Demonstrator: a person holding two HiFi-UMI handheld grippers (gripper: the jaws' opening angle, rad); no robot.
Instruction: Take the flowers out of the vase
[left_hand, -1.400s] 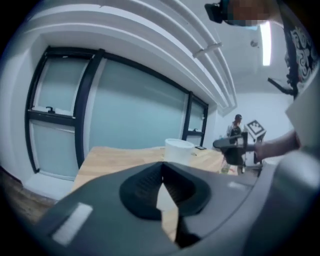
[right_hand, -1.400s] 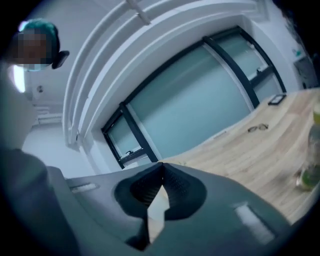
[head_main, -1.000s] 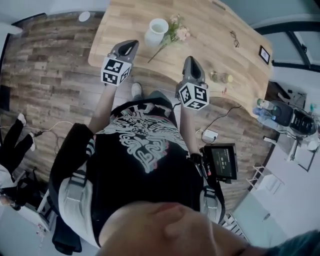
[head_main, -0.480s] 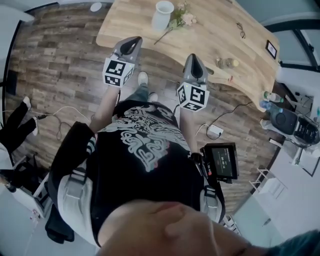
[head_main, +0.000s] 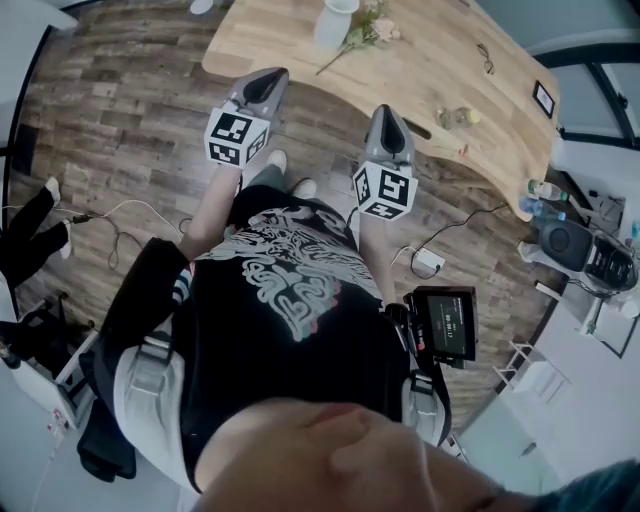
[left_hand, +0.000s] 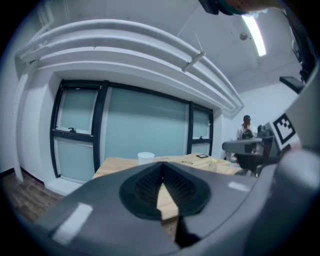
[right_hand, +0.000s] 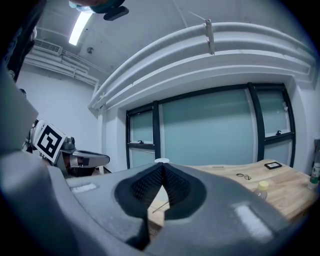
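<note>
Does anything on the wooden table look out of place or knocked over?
Only the flowers: they lie flat on the table beside the white vase instead of standing in it. The vase itself stands upright, and no spill shows.

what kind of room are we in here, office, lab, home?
Probably an office or meeting room, possibly doubling as a lab. It has a large curved wooden table, black-framed frosted glass panels along the wall, and a ceiling strip light beside exposed white ducting.
</note>
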